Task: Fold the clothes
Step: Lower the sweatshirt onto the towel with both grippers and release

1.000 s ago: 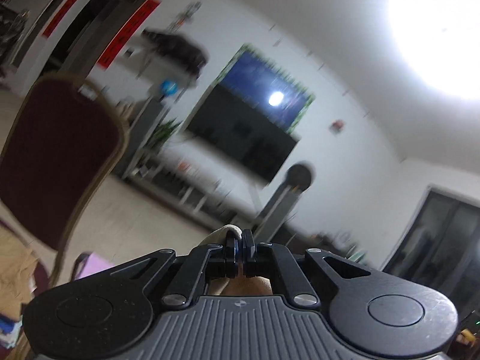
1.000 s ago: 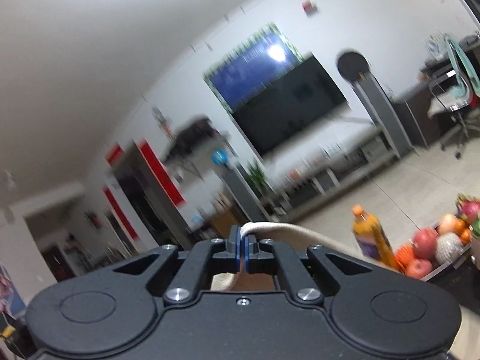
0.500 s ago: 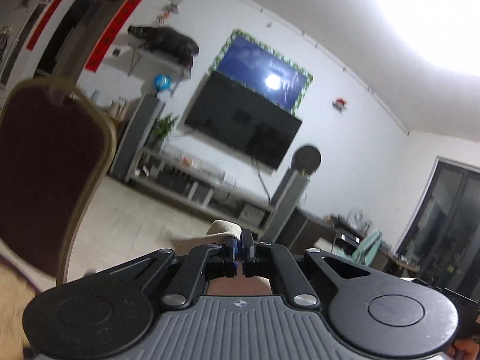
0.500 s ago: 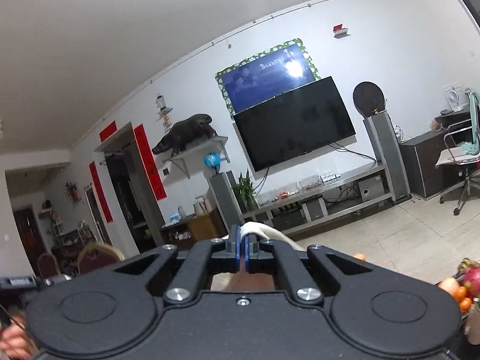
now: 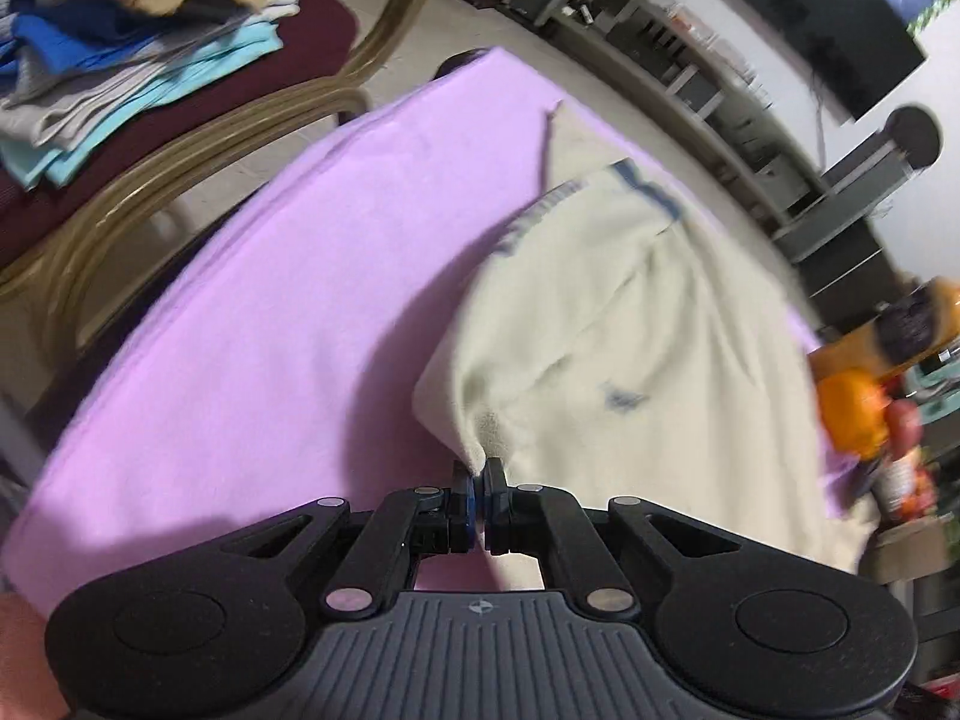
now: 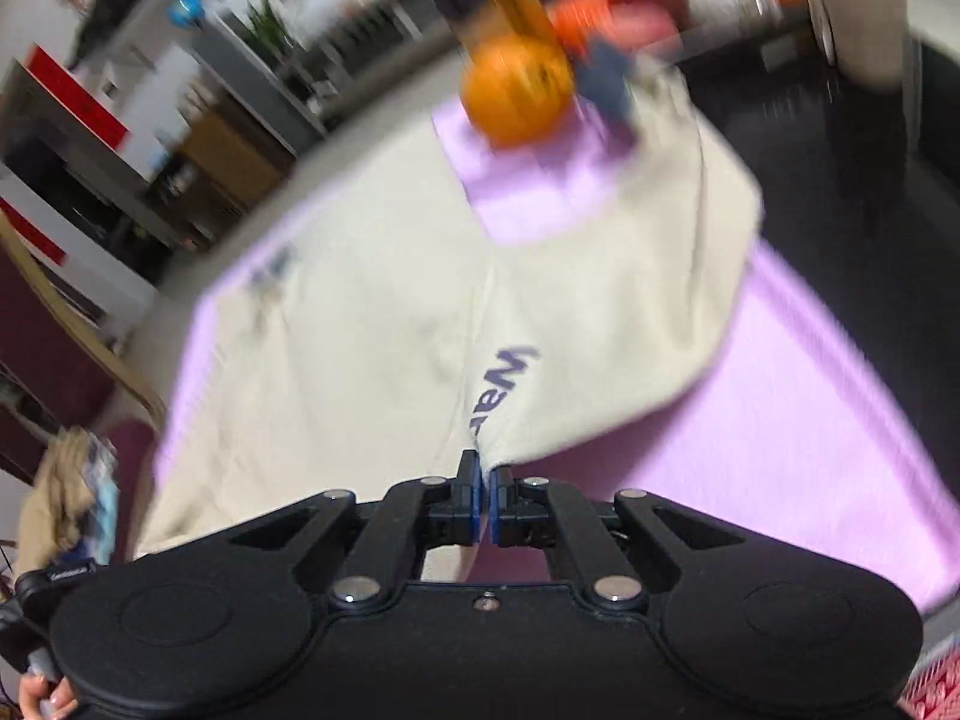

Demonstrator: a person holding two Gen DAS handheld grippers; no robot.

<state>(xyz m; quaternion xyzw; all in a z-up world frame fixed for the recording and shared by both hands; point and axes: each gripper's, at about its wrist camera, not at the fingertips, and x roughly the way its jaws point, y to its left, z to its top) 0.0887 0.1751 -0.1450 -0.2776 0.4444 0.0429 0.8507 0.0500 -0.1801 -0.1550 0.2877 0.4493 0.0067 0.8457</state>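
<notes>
At lower centre of the left wrist view, the left gripper (image 5: 479, 483) has its jaws pressed together on an edge of the cream garment (image 5: 630, 324), which fans away toward the upper right across the purple cloth (image 5: 288, 312); pinching the edge probably lets the fabric be drawn flat for a fold. Upper left, a pile of clothes (image 5: 120, 42) rests on a maroon chair (image 5: 312, 30), seemingly kept apart from the work surface. At far right, blurred fruit (image 5: 852, 414) lies just beside the garment. At lower centre of the right wrist view, the right gripper (image 6: 485, 489) likewise pinches the cream garment (image 6: 372, 312) near its blue lettering (image 6: 501, 384). The fabric spreads toward the top of the frame, where the purple cloth (image 6: 792, 372) shows through a notch. Two separate grips likely keep the held edge taut. An orange (image 6: 519, 90) sits at the garment's far end.
</notes>
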